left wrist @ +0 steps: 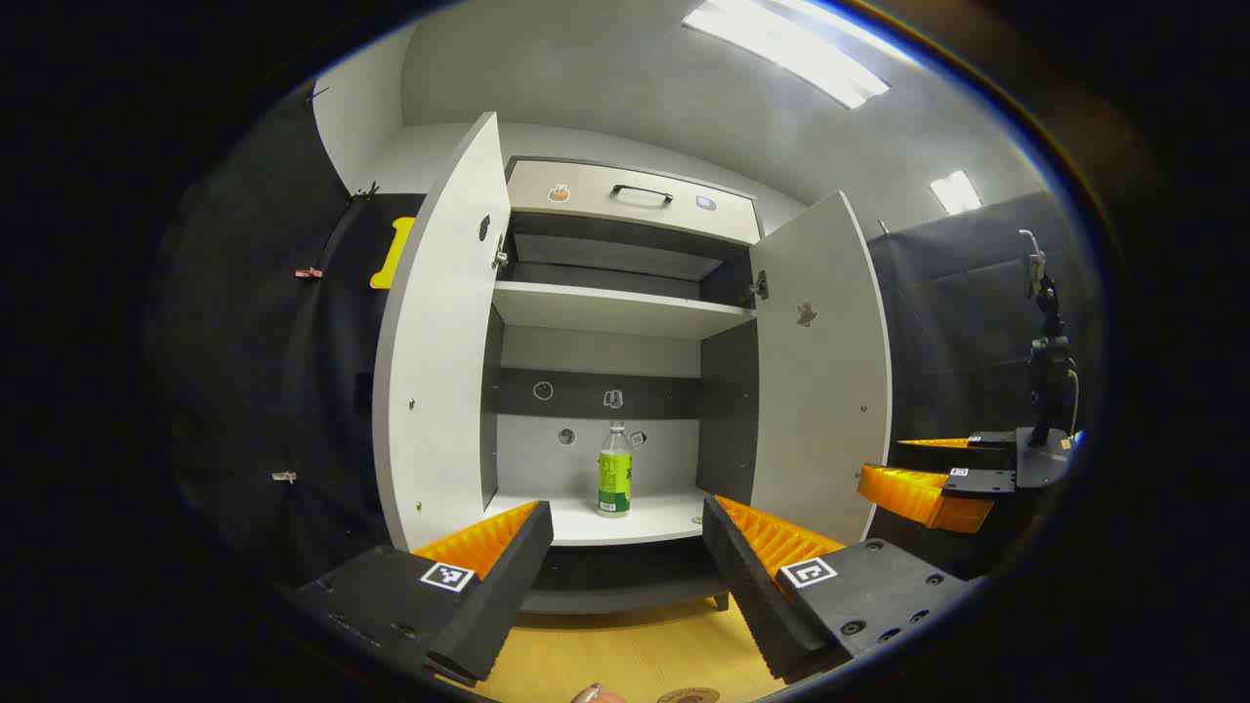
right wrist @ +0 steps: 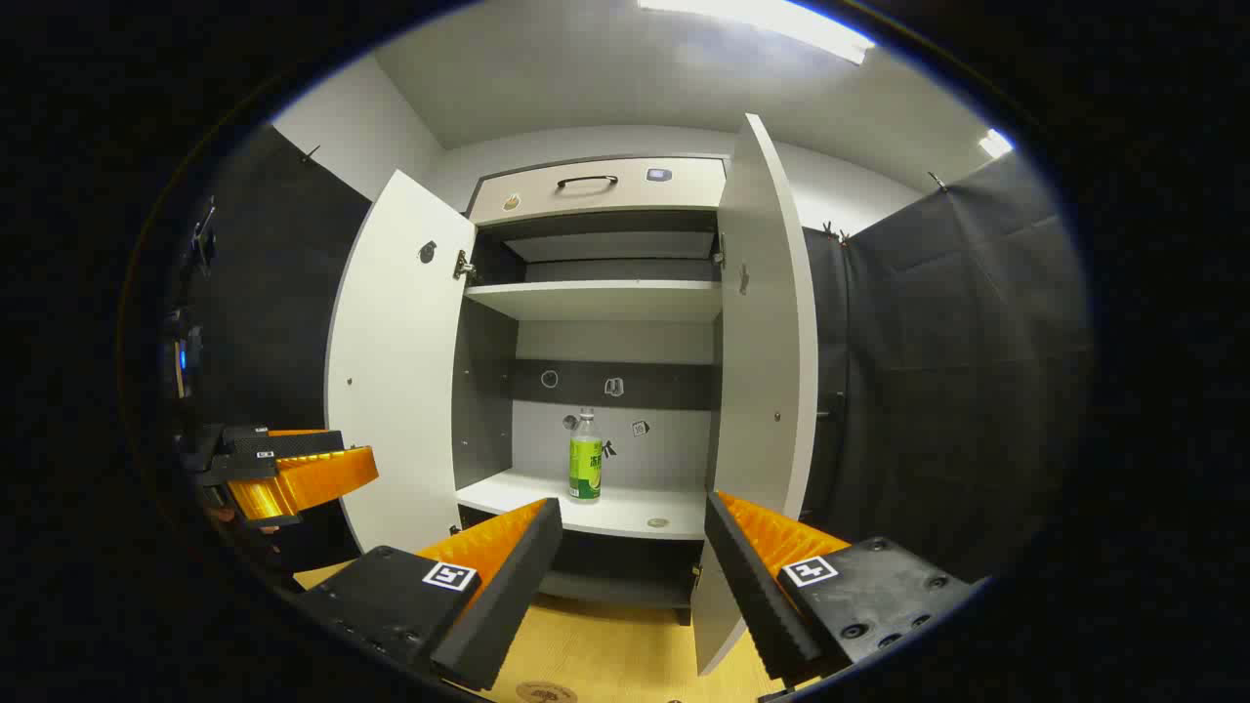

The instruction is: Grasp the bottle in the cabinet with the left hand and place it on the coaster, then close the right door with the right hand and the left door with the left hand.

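White doors, left door [left wrist: 439, 342] and right door [left wrist: 825, 371], both swung wide on the cabinet [left wrist: 625, 293]. The green-labelled bottle [left wrist: 614, 471] stands upright on the lower shelf [left wrist: 635, 522], nothing between it and the front edge. Left gripper [left wrist: 625, 557] jaws wide, holding nothing, short of the shelf. Right gripper [right wrist: 633, 557] jaws also wide and empty. The coaster [right wrist: 546, 692] lies on the wooden tabletop [right wrist: 625, 644] below. A handled drawer [left wrist: 635, 200] sits on top

Bottle [left wrist: 614, 478] green label; cabinet doors [left wrist: 437, 342] white; tabletop [left wrist: 625, 659] yellow wood.
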`<act>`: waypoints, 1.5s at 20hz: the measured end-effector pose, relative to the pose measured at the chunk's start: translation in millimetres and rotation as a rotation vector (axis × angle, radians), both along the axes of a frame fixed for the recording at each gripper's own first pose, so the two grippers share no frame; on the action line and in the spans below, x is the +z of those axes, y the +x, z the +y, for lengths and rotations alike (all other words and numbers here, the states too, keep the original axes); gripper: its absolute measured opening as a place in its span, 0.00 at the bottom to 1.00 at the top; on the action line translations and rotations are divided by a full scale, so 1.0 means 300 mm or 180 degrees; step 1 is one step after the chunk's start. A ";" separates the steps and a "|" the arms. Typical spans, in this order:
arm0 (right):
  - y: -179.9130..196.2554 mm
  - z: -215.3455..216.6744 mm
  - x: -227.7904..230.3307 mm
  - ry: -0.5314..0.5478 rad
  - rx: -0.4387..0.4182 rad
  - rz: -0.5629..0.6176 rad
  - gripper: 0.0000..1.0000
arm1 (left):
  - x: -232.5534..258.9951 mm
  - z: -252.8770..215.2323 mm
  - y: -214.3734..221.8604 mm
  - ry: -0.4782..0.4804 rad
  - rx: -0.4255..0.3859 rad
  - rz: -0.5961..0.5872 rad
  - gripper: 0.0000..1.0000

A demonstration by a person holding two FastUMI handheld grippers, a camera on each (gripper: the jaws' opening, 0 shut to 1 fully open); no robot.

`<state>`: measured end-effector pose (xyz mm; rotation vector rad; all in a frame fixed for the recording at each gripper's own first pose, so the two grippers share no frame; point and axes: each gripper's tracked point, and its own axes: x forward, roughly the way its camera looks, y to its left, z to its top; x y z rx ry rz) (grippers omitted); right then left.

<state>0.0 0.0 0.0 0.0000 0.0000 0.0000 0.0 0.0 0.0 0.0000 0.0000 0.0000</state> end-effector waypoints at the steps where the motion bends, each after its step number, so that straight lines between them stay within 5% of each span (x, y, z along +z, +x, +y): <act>1: 0.004 0.002 0.001 0.0001 -0.0004 -0.0008 0.98 | 0.000 0.004 0.003 -0.0015 -0.0012 0.0003 0.98; 14: 0.010 0.015 0.005 -0.0102 -0.0121 0.0059 0.98 | 0.018 0.062 0.041 0.0221 -0.0098 0.0013 0.98; 21: -0.052 -0.013 0.022 -0.0231 -0.0406 0.0049 0.97 | -0.002 0.043 0.022 0.0134 -0.0385 -0.0001 0.98; 26: -0.038 -0.014 0.043 -0.0223 -0.0395 -0.0045 0.97 | -0.030 0.048 0.061 0.0184 -0.0366 0.0039 0.98; 30: 0.025 0.027 0.011 -0.0335 -0.0118 -0.0048 0.97 | -0.055 0.037 0.142 0.0202 -0.0345 0.0065 0.98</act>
